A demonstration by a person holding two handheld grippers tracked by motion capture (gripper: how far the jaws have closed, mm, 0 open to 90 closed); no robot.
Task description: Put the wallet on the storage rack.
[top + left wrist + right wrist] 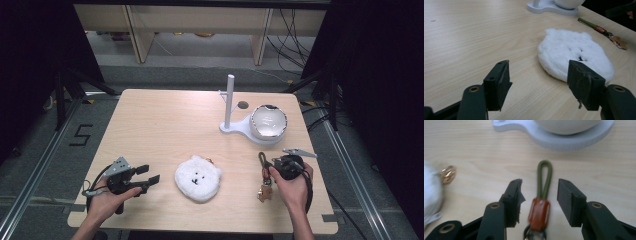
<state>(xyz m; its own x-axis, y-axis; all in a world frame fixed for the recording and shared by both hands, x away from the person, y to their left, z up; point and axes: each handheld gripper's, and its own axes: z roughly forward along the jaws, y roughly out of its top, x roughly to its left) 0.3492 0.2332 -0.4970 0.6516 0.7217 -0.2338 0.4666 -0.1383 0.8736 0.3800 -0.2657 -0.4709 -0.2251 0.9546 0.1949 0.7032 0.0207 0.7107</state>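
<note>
A white stand [239, 126] with a bowl [268, 121] sits on the table [165, 120].

- My left half of the desk [150, 125] lies bare, free to cross.
- Far right, the white stand [235, 127] and bowl [268, 121] block me.
- The plush [198, 178] sits between my hands.

A pale wooden table [165, 120] is seen, with a round hole near its far edge. A white stand [240, 127] with an upright post is set on the far right part, and a glossy bowl [268, 121] is borne by its base. A white plush [197, 178] is laid near the front middle. A green-looped keychain [263, 175] is laid flat to its right.
</note>
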